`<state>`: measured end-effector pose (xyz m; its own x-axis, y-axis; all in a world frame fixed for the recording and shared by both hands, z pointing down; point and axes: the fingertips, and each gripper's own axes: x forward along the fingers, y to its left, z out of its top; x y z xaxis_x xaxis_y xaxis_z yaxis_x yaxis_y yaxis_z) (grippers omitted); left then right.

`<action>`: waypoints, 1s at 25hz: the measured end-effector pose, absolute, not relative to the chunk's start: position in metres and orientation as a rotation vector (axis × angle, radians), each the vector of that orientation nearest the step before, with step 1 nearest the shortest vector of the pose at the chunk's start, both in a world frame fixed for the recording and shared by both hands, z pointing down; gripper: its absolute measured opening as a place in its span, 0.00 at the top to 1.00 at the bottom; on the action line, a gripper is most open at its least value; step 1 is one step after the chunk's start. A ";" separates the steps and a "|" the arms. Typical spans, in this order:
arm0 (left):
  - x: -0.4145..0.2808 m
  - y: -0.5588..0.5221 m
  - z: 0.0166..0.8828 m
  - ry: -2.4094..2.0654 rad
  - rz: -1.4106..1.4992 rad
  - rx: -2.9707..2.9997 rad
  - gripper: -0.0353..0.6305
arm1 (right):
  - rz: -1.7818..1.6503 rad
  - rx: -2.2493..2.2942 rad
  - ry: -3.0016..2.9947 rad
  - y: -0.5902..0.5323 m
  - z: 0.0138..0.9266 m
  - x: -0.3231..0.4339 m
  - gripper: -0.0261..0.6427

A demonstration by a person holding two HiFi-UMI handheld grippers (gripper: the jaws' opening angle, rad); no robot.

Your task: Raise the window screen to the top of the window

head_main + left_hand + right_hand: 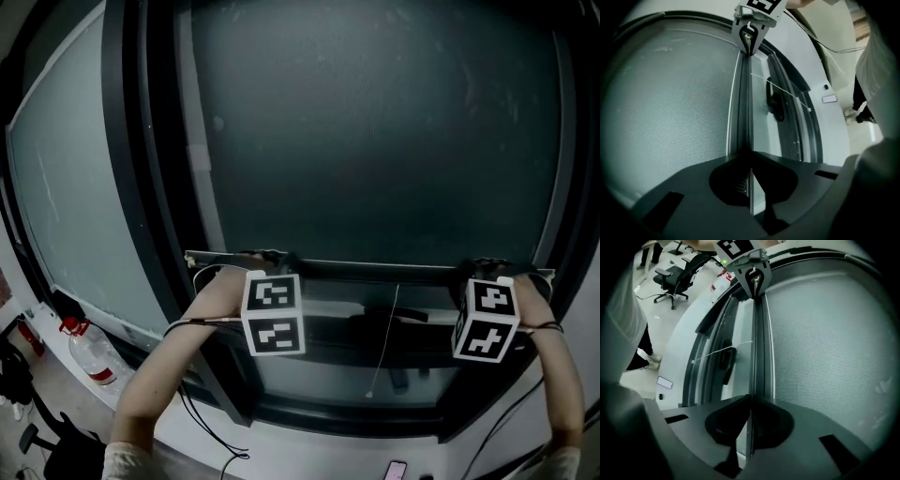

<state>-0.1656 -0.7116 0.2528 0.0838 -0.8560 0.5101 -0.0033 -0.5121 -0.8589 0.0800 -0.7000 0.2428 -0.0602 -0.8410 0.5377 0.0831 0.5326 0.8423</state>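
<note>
The window screen is a dark mesh sheet over the upper pane, and its pale bottom bar runs across at low height. My left gripper is shut on the bar's left end and my right gripper is shut on its right end. In the left gripper view my jaws pinch the bar's thin edge, with the mesh to the left. From the right gripper the bar runs away toward the other gripper, mesh on the right.
Below the bar are bare glass, a dark window handle and a thin white pull cord. A water bottle and a phone lie near the sill. An office chair stands on the floor behind.
</note>
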 end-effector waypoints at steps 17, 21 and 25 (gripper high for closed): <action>-0.173 -0.722 -0.112 1.245 -1.077 -1.152 0.92 | -1.360 1.260 -1.106 -0.706 -0.119 0.074 0.93; -0.172 -0.721 -0.175 1.310 -1.045 -1.053 0.92 | -1.397 1.337 -1.065 -0.705 -0.182 0.074 0.93; -0.173 -0.721 -0.222 1.370 -0.978 -0.946 0.92 | -1.443 1.400 -1.031 -0.705 -0.228 0.072 0.93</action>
